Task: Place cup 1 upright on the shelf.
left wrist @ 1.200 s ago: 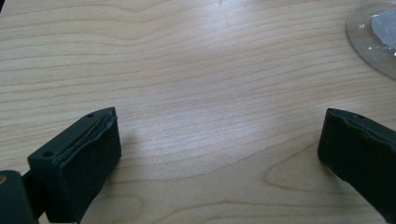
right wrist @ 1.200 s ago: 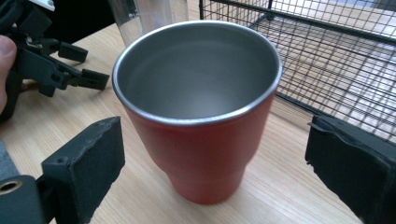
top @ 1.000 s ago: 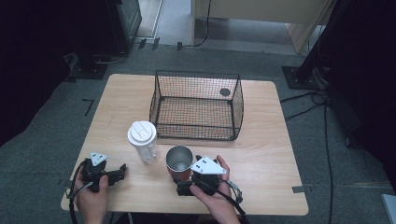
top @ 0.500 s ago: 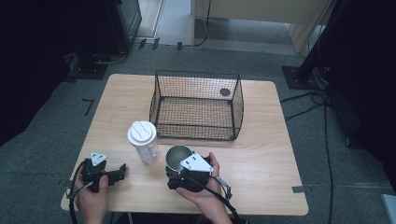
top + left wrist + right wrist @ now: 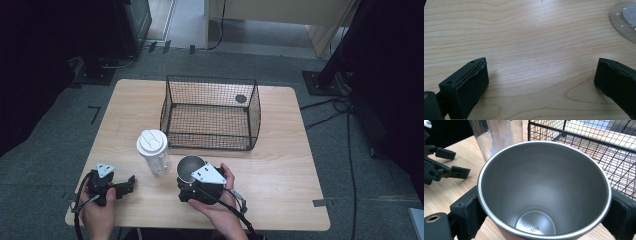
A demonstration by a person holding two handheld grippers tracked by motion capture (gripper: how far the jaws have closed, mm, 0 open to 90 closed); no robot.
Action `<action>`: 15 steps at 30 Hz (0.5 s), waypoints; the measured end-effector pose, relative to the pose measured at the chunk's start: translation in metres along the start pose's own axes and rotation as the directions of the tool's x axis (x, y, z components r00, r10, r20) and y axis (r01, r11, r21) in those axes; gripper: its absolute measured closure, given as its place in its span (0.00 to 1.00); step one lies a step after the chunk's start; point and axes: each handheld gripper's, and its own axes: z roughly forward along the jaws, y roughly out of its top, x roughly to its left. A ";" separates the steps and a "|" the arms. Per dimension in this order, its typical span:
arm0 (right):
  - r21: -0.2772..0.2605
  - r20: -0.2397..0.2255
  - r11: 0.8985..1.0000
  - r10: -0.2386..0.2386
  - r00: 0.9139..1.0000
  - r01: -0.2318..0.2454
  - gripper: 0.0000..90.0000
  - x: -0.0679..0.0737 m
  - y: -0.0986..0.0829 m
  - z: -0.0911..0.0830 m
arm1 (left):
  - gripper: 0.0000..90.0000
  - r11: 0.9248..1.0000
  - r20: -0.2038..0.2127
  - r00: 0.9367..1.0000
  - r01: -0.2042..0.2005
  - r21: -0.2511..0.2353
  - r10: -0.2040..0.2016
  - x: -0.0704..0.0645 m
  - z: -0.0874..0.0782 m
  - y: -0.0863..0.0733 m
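At the left of the high view, the person's left hand [image 5: 95, 212] holds the left gripper [image 5: 131, 182] low over the wooden table [image 5: 280, 165], near its front edge. In the left gripper view its two black jaws are wide apart with nothing between them. Bare wood lies under them.

Next comes a clear plastic bottle [image 5: 153, 151] with a white lid. It stands upright on the table, just beside the metal cup [image 5: 190, 167]. In the left gripper view its round bottom [image 5: 624, 18] peeks in at the top right corner.

The metal cup is shiny and silver and has nothing inside. It sits near the front middle of the table, just in front of the basket. The right gripper [image 5: 192, 186] has the cup between its jaws. In the right gripper view one black jaw sits against each side of the cup [image 5: 544, 192], and the number 304 shows on its inside bottom. The right hand [image 5: 220, 210] holds this gripper from below.

Behind the cup stands a black wire basket [image 5: 210, 145] with an open top. A small dark round thing [image 5: 241, 98] shows at its back right corner.
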 end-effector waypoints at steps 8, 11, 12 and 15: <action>-0.027 -0.001 1.000 0.016 1.000 -0.016 0.08 -0.002 0.003 -0.007 | 0.00 1.000 0.000 1.000 0.000 0.000 0.000 0.000 0.000 0.000; -0.037 0.002 0.999 0.019 1.000 -0.019 0.08 -0.004 0.006 -0.011 | 0.00 1.000 0.000 1.000 0.000 0.000 0.000 0.000 0.000 0.000; -0.042 0.004 0.999 0.018 1.000 -0.017 0.08 -0.004 0.007 -0.012 | 0.00 1.000 0.000 1.000 0.000 0.000 0.000 0.000 0.000 0.000; -0.056 0.008 0.998 0.015 1.000 -0.015 0.08 -0.006 0.010 -0.016 | 0.00 1.000 0.000 1.000 -0.001 0.000 0.001 0.000 0.000 0.000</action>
